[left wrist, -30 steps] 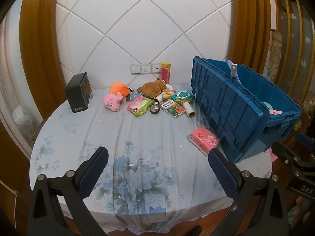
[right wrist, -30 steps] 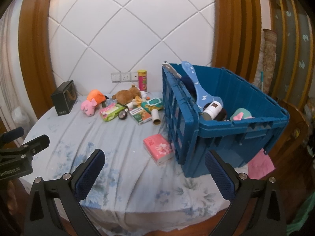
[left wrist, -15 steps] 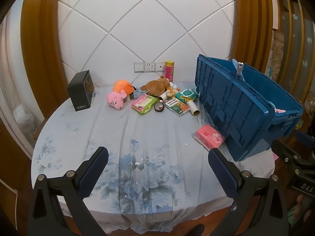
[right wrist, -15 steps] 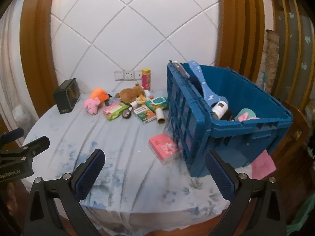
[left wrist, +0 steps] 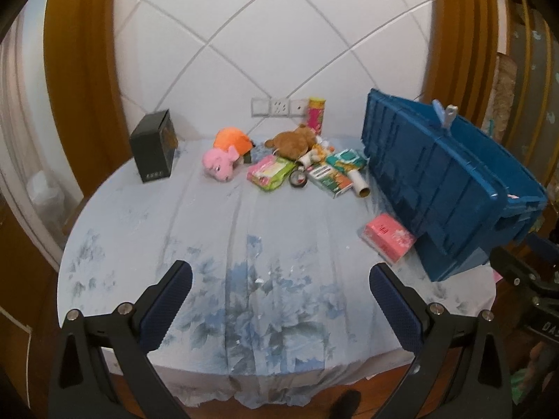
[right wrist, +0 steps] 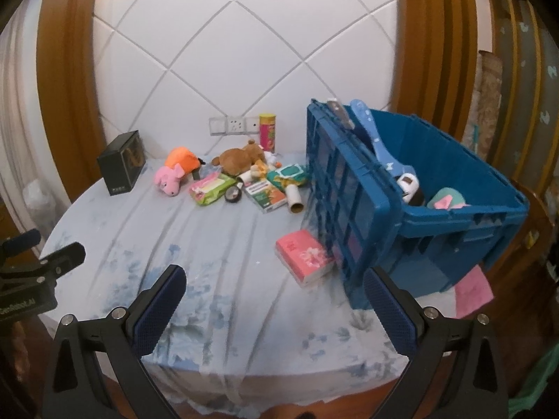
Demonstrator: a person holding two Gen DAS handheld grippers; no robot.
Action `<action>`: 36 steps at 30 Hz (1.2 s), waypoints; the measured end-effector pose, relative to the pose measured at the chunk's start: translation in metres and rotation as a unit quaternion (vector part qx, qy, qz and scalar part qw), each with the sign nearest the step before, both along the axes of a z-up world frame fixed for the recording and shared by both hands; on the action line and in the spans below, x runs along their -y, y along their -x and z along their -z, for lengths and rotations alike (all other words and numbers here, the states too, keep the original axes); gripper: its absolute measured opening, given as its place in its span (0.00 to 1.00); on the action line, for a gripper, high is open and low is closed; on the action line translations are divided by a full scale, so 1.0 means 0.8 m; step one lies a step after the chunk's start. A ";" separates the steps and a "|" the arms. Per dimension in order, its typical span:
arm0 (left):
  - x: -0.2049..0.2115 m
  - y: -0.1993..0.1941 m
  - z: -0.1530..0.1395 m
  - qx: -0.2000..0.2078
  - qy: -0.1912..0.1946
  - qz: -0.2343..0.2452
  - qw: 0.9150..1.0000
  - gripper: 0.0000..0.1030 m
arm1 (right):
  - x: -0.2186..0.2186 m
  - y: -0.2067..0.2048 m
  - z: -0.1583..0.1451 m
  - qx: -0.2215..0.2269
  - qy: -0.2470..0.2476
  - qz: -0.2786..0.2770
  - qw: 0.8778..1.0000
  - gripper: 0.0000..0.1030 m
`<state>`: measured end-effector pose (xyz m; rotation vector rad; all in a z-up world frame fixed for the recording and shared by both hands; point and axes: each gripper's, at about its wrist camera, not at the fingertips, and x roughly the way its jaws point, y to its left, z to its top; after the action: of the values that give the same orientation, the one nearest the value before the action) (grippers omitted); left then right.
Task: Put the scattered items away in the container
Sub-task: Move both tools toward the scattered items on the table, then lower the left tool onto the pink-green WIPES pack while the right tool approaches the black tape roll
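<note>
A blue crate (left wrist: 447, 188) (right wrist: 450, 223) stands on the table's right side with several items inside. A pink tissue pack (left wrist: 387, 239) (right wrist: 304, 256) lies against its near left wall. At the back lie a pink pig plush (left wrist: 220, 162) (right wrist: 167, 178), an orange plush (left wrist: 232, 139), a brown bear plush (left wrist: 291, 141) (right wrist: 241, 157), a green wipes pack (left wrist: 270, 173) (right wrist: 211, 190), a box (left wrist: 330, 179) and a cardboard tube (left wrist: 358, 181) (right wrist: 293, 197). My left gripper (left wrist: 279, 305) and right gripper (right wrist: 274, 309) hang open over the table's near edge, holding nothing.
A black box (left wrist: 153, 150) (right wrist: 122, 167) stands at the back left. A pink-and-yellow can (left wrist: 316, 115) (right wrist: 267, 132) stands by the wall sockets. The round table (left wrist: 174, 230) wears a floral cloth. A pink cloth (right wrist: 473, 289) lies past the crate's near right corner.
Both grippers have pulled back and up a little from the table, so the items look smaller and farther. Nothing on the table has moved and both grippers stay open.
</note>
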<state>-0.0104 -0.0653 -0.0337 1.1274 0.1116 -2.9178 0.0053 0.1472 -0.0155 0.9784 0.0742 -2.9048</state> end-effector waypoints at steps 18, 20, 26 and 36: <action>0.062 0.220 0.122 0.123 0.012 -0.042 0.991 1.00 | 0.044 0.248 0.127 0.113 0.036 -0.082 0.990 1.00; 0.065 0.248 0.137 0.142 0.012 -0.044 0.989 1.00 | 0.046 0.287 0.146 0.130 0.043 -0.085 0.987 1.00; 0.093 0.326 0.187 0.205 0.021 -0.067 0.976 1.00 | 0.063 0.364 0.190 0.171 0.045 -0.105 0.979 1.00; 0.115 0.458 0.209 0.209 0.050 -0.014 0.977 1.00 | 0.088 0.474 0.220 0.192 0.043 -0.048 0.979 1.00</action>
<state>-0.3767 -0.1571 -0.2011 1.6686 -0.0243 -2.5578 -0.3735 0.0767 -0.1917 1.4511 -0.0257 -2.5567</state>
